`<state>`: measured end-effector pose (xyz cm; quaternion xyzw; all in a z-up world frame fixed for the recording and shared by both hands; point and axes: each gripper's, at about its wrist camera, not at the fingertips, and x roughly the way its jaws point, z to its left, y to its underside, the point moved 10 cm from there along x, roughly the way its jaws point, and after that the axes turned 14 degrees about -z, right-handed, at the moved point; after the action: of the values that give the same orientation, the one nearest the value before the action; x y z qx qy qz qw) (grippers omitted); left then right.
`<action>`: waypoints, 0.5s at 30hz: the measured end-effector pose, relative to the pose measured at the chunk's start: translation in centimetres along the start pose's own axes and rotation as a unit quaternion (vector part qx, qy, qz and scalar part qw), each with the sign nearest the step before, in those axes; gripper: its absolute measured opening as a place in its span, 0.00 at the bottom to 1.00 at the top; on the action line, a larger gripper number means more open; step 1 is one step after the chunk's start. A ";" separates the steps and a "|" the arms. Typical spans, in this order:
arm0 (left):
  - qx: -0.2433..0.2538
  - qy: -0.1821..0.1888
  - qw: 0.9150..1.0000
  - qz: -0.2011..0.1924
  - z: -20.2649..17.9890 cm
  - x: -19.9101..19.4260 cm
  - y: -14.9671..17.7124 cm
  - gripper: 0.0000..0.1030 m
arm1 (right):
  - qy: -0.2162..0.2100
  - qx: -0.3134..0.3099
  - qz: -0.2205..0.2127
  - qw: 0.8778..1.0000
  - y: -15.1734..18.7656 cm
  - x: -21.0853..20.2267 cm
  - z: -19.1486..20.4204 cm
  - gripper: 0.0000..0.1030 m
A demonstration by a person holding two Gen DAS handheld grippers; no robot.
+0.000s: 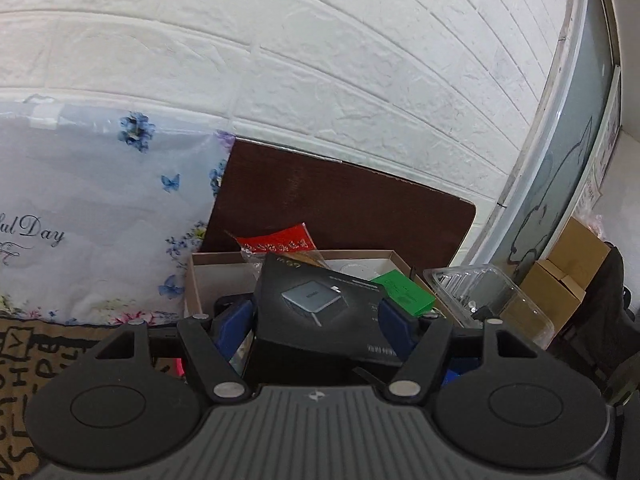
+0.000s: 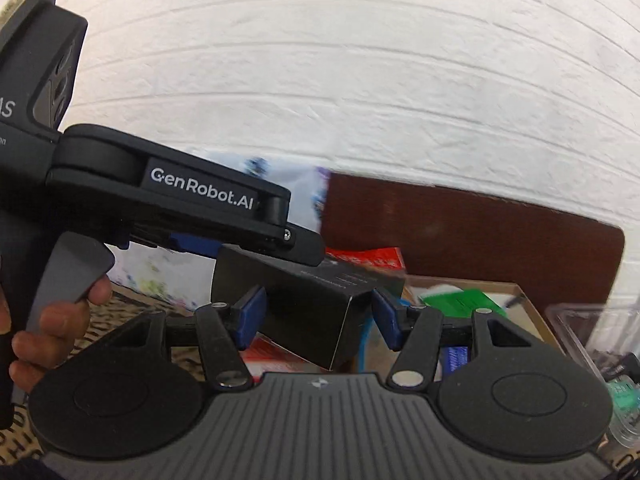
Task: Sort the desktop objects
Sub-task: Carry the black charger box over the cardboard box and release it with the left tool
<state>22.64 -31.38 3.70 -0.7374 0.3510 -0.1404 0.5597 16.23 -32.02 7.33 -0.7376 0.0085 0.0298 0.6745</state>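
A black charger box (image 1: 320,312) is held between the blue pads of my left gripper (image 1: 316,320), which is shut on it above an open cardboard box (image 1: 224,276). In the right wrist view the same black box (image 2: 308,312) sits between the blue pads of my right gripper (image 2: 318,316); the pads look close to its sides, but contact is unclear. The left gripper's body (image 2: 172,200) reaches in from the left over the box, with a hand (image 2: 52,320) on its trigger.
The cardboard box holds a green card (image 1: 404,292), a red packet (image 1: 276,244) and other small items. A clear plastic clamshell (image 1: 488,296) lies to its right. A dark brown board (image 1: 340,208) and a floral bag (image 1: 100,208) lean on the white brick wall.
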 end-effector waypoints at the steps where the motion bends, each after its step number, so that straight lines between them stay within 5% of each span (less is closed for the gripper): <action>1: 0.002 0.006 1.000 0.003 -0.3 0.6 0.2 0.66 | 0.003 0.004 0.000 1.000 0.4 -0.2 -1.0 0.55; 7: 0.031 0.013 0.999 0.007 -1.4 2.8 0.6 0.63 | 0.005 0.014 0.005 1.000 1.7 1.6 -4.5 0.53; 15: -0.002 -0.006 1.000 0.018 0.1 5.3 0.7 0.68 | 0.024 0.011 -0.005 1.000 1.3 4.2 -6.5 0.53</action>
<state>26.19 -34.96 2.05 -0.7327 0.3613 -0.1256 0.5629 20.55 -38.47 6.34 -0.7310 0.0219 0.0085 0.6820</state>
